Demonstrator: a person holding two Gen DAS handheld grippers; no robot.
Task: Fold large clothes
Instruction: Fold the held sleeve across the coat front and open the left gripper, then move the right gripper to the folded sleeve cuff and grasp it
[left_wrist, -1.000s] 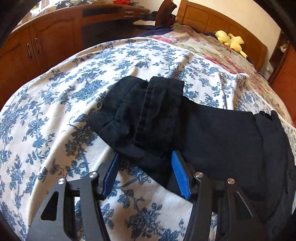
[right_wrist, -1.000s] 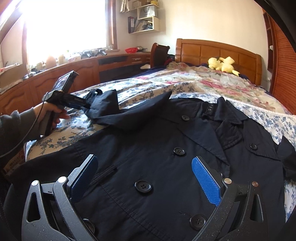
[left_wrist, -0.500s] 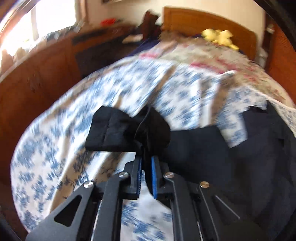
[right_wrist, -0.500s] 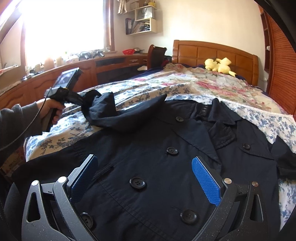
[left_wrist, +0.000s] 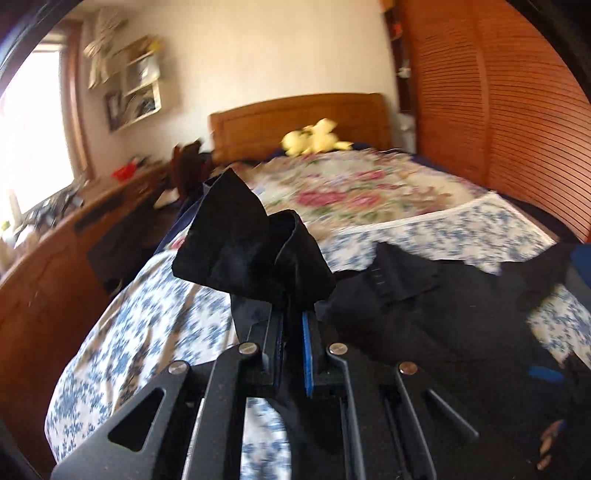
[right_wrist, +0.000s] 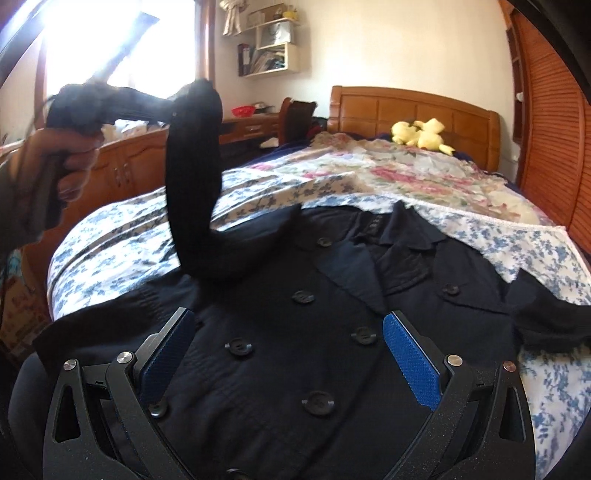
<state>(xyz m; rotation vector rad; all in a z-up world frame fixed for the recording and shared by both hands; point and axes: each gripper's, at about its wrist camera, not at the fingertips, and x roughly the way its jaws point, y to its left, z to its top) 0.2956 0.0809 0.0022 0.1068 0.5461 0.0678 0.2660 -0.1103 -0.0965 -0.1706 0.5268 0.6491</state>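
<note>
Coat (right_wrist: 295, 350) sleeve (right_wrist: 192, 177) hangs pinched in the raised left claw (left_wrist: 291, 325).

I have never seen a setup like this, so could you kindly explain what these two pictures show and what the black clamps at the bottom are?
No robot here: a person holds a two-finger clamp in each hand, each with a camera looking along its fingers. One picture looks from the left gripper, shut on the coat's sleeve and holding it above the bed. The other looks from the right gripper, open above the dark buttoned coat, which lies spread on the blue-flowered sheet. There the person's hand shows, raising that sleeve. A yellow plush toy sits by the headboard.
</note>
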